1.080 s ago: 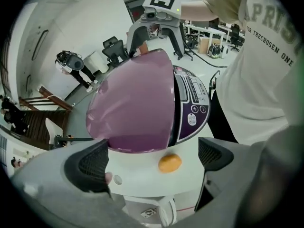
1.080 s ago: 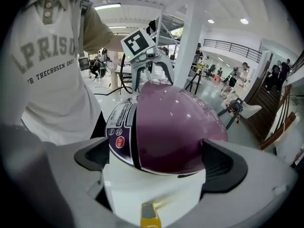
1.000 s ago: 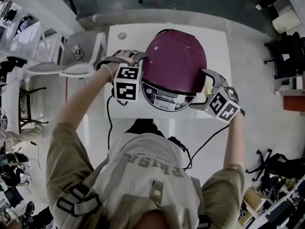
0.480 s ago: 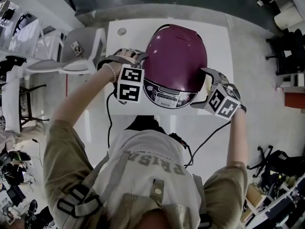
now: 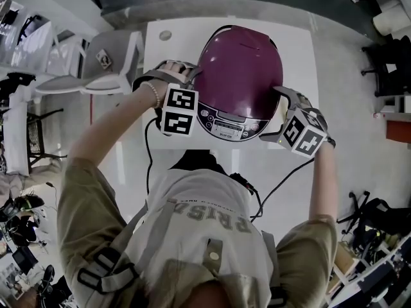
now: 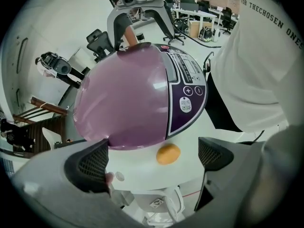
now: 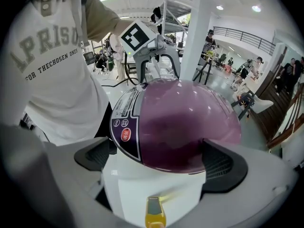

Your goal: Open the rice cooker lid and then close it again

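Flanking one rice cooker [image 5: 241, 69] (lid shut), two tongs, left tongs [image 6: 153, 158] and right tongs [image 7: 159, 159], gape released.

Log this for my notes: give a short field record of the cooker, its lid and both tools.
cooker: on white table, panel toward person
lid: purple, down
left tool: open, facing cooker's left side
right tool: open, cooker's white body between its jaws
contact with cooker: cannot tell
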